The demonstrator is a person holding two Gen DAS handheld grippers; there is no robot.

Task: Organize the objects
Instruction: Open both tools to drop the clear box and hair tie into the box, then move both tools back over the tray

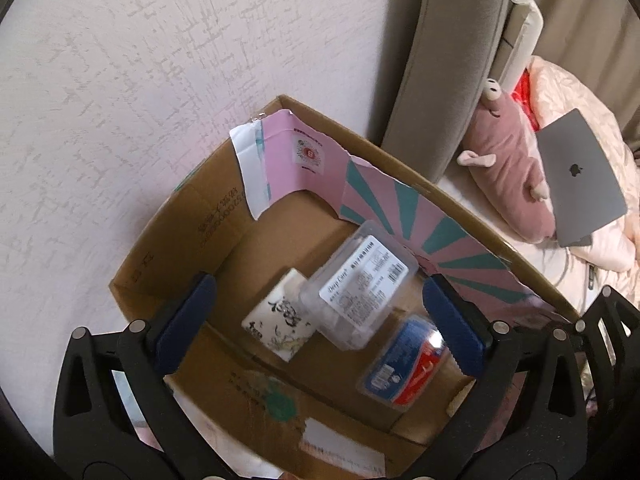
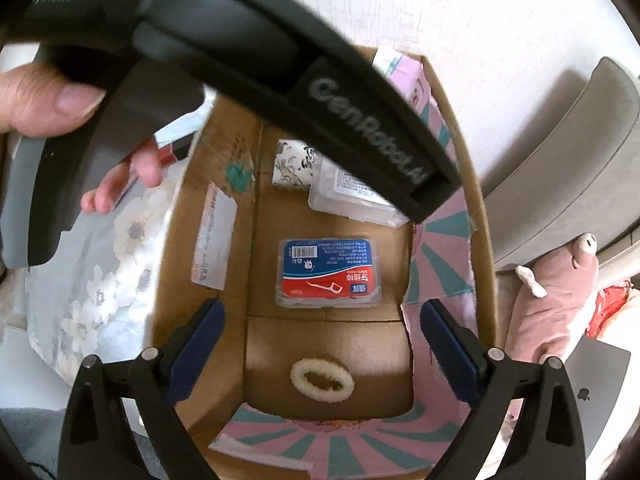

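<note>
Hovering both claws, left gripper (image 1: 316, 324) and right gripper (image 2: 322, 342), released over cardboard box (image 2: 486, 216); floss-pick box (image 2: 328, 272), wipes case (image 1: 358, 284), tissue pack (image 1: 278, 314) already lying inside.

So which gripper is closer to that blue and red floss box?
Probably the right. The right gripper hangs open directly above the floss box; the left gripper, also open, has it beside its right finger.

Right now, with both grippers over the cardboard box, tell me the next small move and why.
Probably lift the right gripper clear of the cardboard box. Its jaws stand open and empty, and the dental floss box lies flat on the bottom, apart from them, so that item looks placed.
</note>
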